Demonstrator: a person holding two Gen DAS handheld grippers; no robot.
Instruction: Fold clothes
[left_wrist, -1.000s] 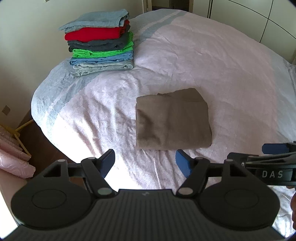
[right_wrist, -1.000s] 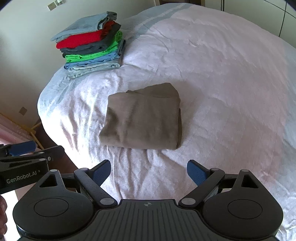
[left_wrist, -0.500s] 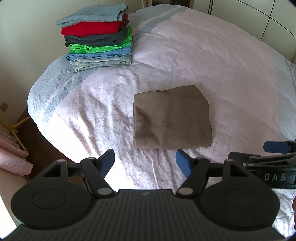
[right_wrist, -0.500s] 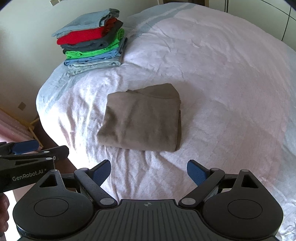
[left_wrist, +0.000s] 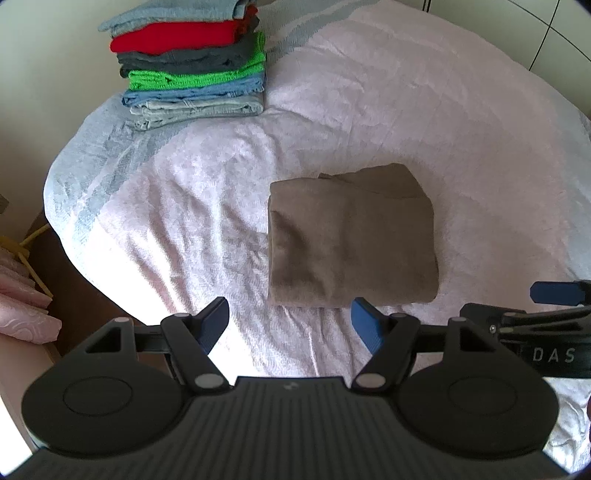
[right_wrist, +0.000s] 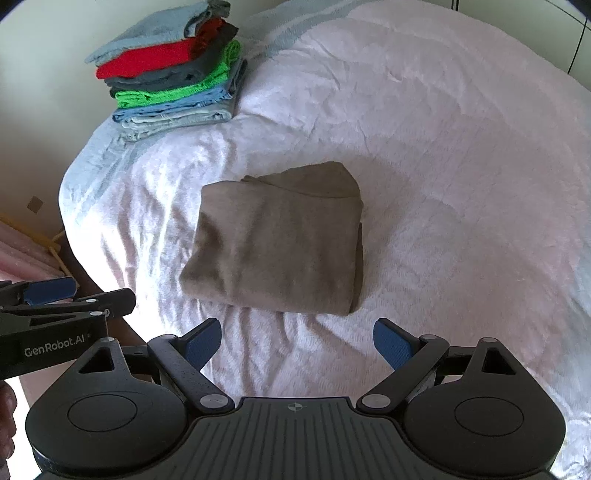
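A brown garment (left_wrist: 351, 240) (right_wrist: 277, 243) lies folded into a neat rectangle on the white bedspread (left_wrist: 461, 129) (right_wrist: 461, 166). My left gripper (left_wrist: 290, 321) hovers open just short of its near edge, nothing between the blue pads. My right gripper (right_wrist: 297, 341) is open too, a little nearer than the garment's front edge, and also empty. Each gripper shows at the side of the other's view, the right gripper (left_wrist: 554, 295) at the right edge and the left gripper (right_wrist: 48, 291) at the left edge.
A stack of folded clothes (left_wrist: 192, 66) (right_wrist: 170, 74) in grey-blue, red, dark grey, green and denim sits at the bed's far left corner. The bed edge drops off at the left, where pink items (left_wrist: 22, 306) and a yellow frame (left_wrist: 31, 254) stand by the wall.
Both grippers have moved forward and lower toward the brown garment, which now looks larger and nearer. Both stayed open; the garment has not moved.
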